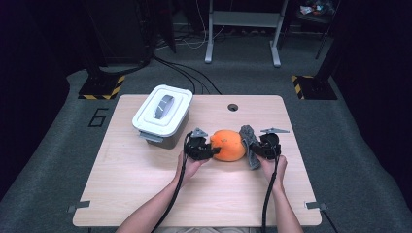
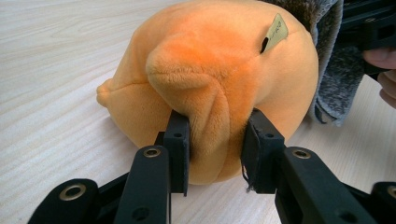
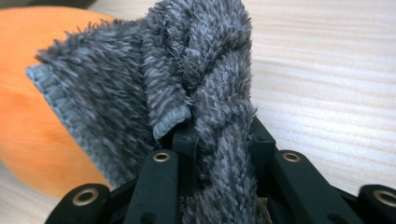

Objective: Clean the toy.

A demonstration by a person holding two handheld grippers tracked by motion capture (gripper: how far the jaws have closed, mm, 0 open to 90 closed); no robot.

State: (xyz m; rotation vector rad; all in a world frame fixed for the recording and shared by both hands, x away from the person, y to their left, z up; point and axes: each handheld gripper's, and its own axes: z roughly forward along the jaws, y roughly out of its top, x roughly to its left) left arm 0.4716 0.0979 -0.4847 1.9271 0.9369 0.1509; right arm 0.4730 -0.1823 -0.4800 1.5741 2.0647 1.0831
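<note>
1. Black jaws of your left gripper [image 2: 215, 154] pinch a fold of the orange plush [image 2: 219, 88]; they stand narrow, pads pressed into the fabric on both sides.
2. Your right gripper [image 3: 222, 154] is clamped on a bunched fold of the grey cloth [image 3: 187, 79], jaws nearly together with the pile squeezed between them.
3. Plush [image 1: 228, 145] sits on the table [image 1: 145, 194] between your two grippers, just right of the left gripper [image 1: 206, 149] and touching the cloth [image 1: 249, 141] on its far side. A small tag [image 2: 276, 31] sticks out near its top.
4. Cloth hangs against the plush's right flank, its long edge running roughly toward and away from you; the right gripper [image 1: 262, 148] holds it from the right.
5. The relation that matters, I judge: plush lies straight along the line between both grippers, so any wipe with the cloth pushes toward your left hand [image 1: 188, 165], which steadies it. Your right hand [image 1: 274, 167] is the nearer one to the cloth.
6. Count: one plush, one cloth, two grippers, one white lidded box [image 1: 162, 115] well apart at the table's back left, untouched.
</note>
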